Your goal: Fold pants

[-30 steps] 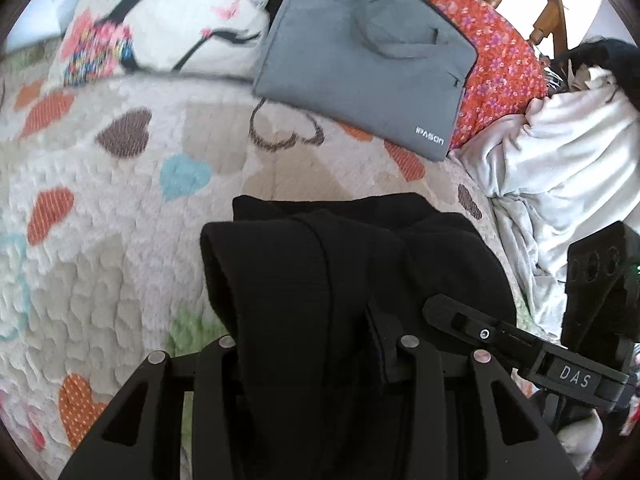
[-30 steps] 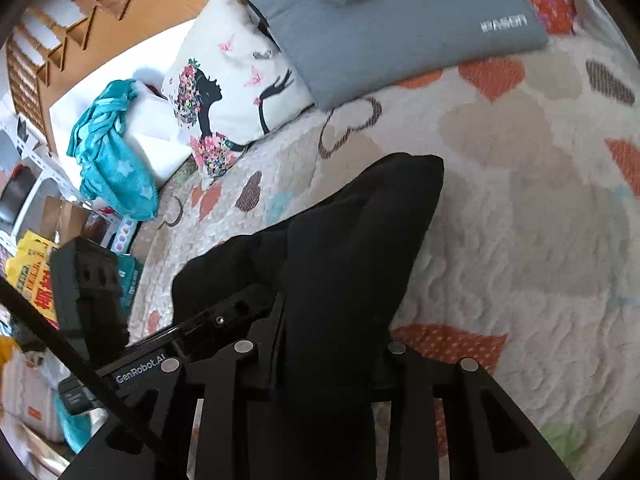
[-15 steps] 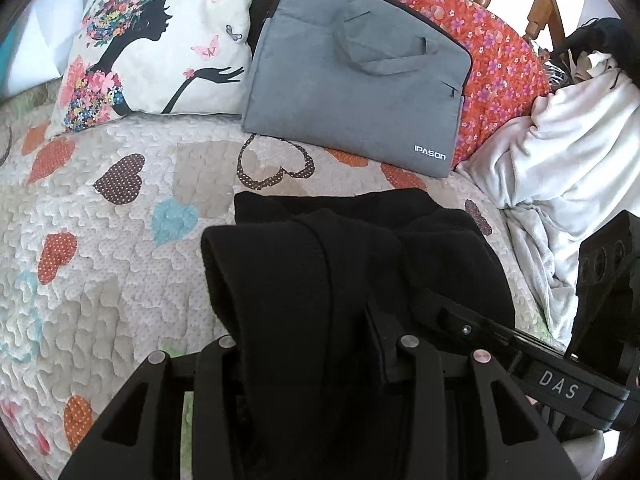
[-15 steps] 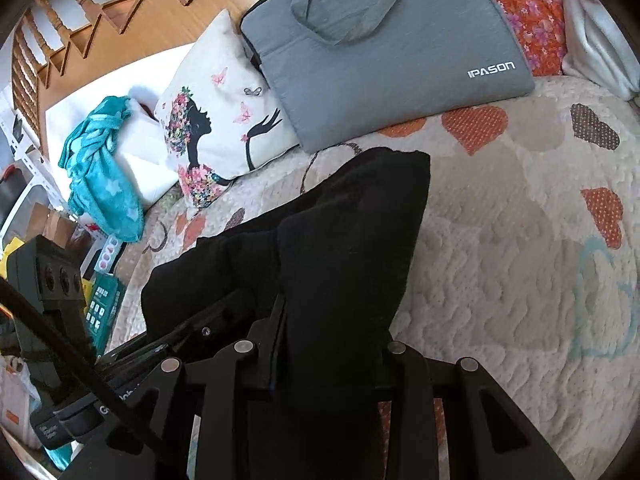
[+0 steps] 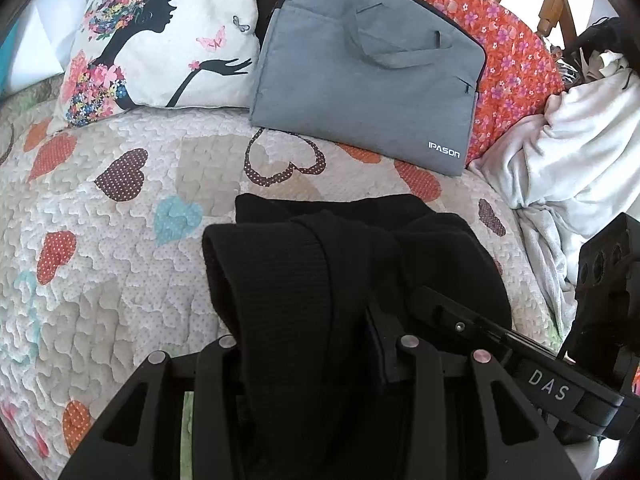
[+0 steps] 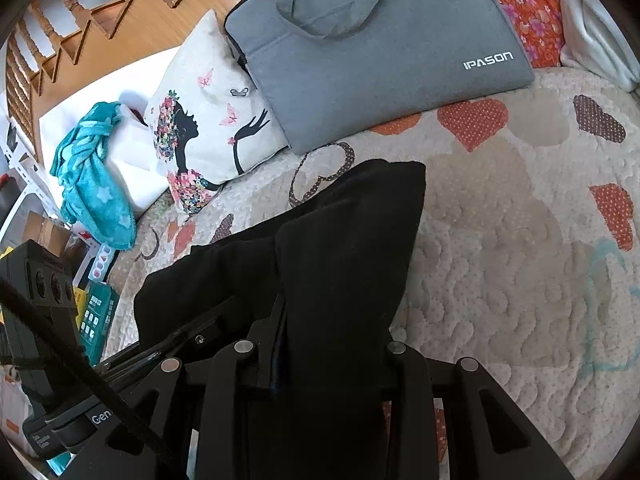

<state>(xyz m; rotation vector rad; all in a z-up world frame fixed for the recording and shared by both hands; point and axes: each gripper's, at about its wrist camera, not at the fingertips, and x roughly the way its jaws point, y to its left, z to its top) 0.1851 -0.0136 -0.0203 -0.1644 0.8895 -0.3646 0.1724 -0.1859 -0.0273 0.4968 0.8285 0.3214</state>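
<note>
Two hand-held grippers grasp one garment. In the left wrist view, the left hand-held gripper (image 5: 316,344) is clenched on a thick bunch of the black pants (image 5: 320,264), and the cloth fills the gap between its two fingers. The rest of the pants lies folded over on the heart-pattern quilt (image 5: 120,248) of the bed, in front of the fingers. Beyond the pants, a grey IPASON laptop bag (image 5: 360,80) leans on an orange floral cushion (image 5: 516,60), and a white pillow with a woman's silhouette (image 5: 160,40) stands beside the bag on its left. A crumpled white blanket (image 5: 580,148) is heaped at the right edge. The right hand-held gripper (image 5: 460,320) enters from the right and touches the pants.

In the right wrist view, the right hand-held gripper (image 6: 320,350) is also clenched on the black pants (image 6: 348,240), which hang over its fingers and reach to the quilt (image 6: 520,280). The laptop bag (image 6: 380,52) and the pillow (image 6: 208,128) lie farther back. A teal towel with stars (image 6: 92,176) hangs to the left, off the bed. The left hand-held gripper (image 6: 192,336) is seen at the lower left, against the pants.
</note>
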